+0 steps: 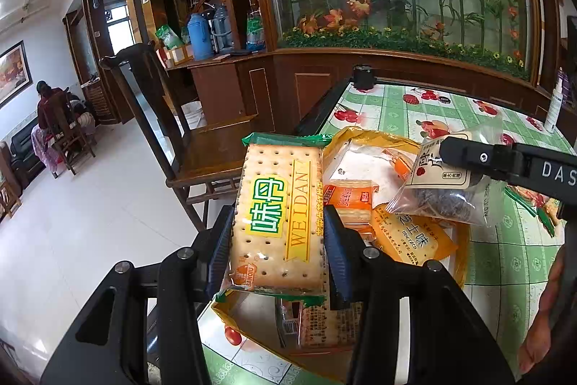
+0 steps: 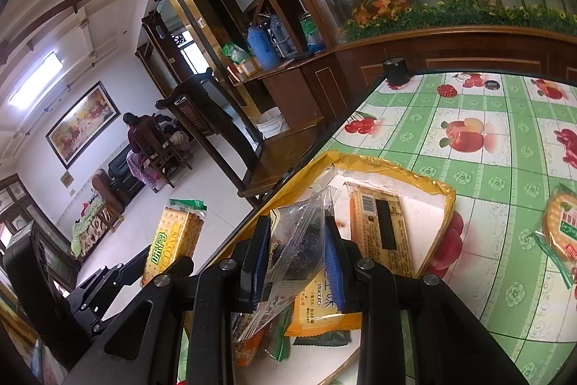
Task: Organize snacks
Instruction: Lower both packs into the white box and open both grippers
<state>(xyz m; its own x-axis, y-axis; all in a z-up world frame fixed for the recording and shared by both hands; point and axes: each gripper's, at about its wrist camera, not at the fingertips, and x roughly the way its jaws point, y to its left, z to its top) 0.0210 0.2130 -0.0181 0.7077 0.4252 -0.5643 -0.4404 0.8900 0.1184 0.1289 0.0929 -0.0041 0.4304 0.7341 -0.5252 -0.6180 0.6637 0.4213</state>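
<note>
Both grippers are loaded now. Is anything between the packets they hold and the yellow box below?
Nothing visible blocks either drop. The left gripper holds the cracker pack above the yellow box; the right gripper holds the clear bag over it. Packets already lie inside, so both would land on those.

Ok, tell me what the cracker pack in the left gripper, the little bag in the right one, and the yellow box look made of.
Cracker pack: glossy printed plastic film, judging by its sheen and crimped green ends.
Little bag: thin clear plastic; dark contents show through and it creases like a zip bag.
Yellow box: probably cardboard wrapped in shiny yellow tape or film; the rim looks wrinkled and reflective, the floor matte white.
</note>
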